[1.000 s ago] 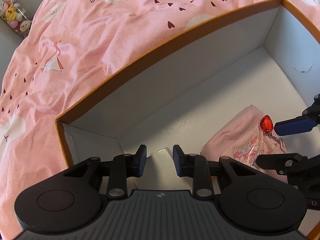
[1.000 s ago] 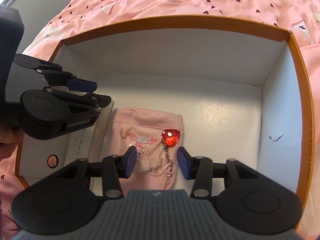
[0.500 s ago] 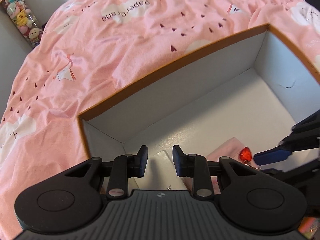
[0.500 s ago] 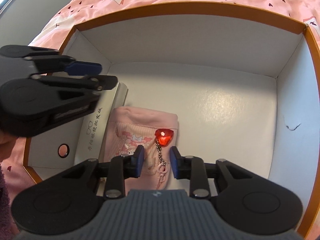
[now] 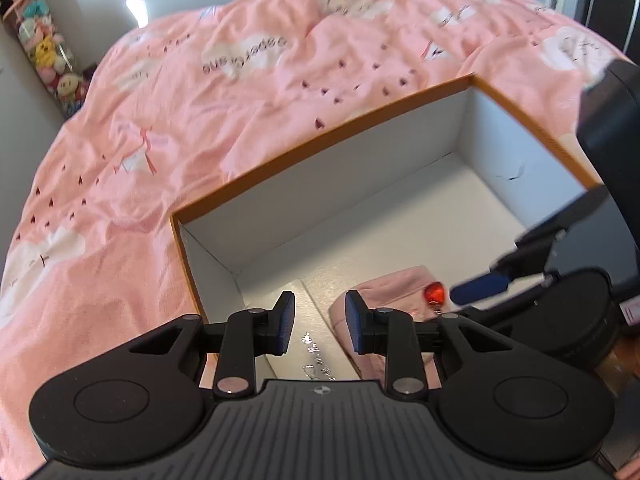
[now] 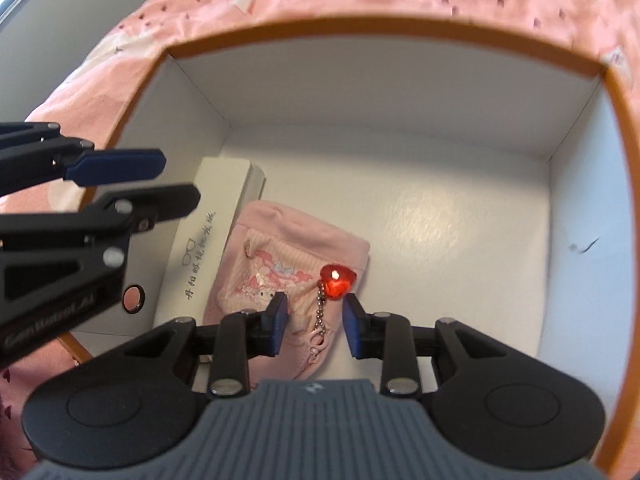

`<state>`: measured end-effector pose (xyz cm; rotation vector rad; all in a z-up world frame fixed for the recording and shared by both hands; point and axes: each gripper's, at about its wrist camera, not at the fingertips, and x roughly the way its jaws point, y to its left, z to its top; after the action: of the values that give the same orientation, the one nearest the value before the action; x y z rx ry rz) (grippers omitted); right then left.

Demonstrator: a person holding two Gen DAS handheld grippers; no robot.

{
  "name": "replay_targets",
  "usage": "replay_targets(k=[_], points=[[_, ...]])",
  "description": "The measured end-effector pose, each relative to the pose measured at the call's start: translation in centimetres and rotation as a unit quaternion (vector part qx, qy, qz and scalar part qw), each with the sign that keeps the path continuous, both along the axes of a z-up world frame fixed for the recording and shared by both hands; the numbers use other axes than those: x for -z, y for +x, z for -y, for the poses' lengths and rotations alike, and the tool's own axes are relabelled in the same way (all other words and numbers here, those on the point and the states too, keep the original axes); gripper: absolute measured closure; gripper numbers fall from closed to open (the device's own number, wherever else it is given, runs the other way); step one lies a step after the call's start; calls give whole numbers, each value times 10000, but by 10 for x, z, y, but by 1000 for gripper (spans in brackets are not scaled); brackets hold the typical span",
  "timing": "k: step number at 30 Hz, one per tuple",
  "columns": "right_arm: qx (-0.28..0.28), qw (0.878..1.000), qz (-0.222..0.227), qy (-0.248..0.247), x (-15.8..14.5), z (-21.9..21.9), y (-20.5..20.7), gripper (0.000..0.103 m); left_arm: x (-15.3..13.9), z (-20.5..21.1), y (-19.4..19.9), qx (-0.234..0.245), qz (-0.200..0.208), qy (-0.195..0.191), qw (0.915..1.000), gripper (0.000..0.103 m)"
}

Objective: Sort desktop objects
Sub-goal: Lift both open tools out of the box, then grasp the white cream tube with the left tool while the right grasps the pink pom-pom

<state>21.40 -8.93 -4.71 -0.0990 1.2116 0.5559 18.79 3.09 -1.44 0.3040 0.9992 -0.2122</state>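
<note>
Left tongs (image 5: 319, 322): apart, holding nothing, above the white box's end.
Right tongs (image 6: 314, 326): opening, nothing pinched, over the pouch's bead chain.
Pink pouch (image 6: 280, 276): lies in the big box (image 6: 616, 128), beside the white box (image 6: 216, 216).
Feel: soft, light, floppy cloth.
Red heart (image 6: 338, 277): hard, shiny, small.
Best hold: probably the pouch's thick edge.

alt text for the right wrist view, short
The right gripper, its jaws opening, hangs over a pink pouch with a red heart charm in an orange-rimmed white box. A white glasses box lies beside the pouch; the left gripper reaches in.
</note>
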Motion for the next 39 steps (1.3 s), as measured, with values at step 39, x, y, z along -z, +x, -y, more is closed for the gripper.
replay_targets(k=[39], points=[[34,9939,1083,224,-10,91,-197,52,-9,19,-223,1347,-482,-86,9897,45]])
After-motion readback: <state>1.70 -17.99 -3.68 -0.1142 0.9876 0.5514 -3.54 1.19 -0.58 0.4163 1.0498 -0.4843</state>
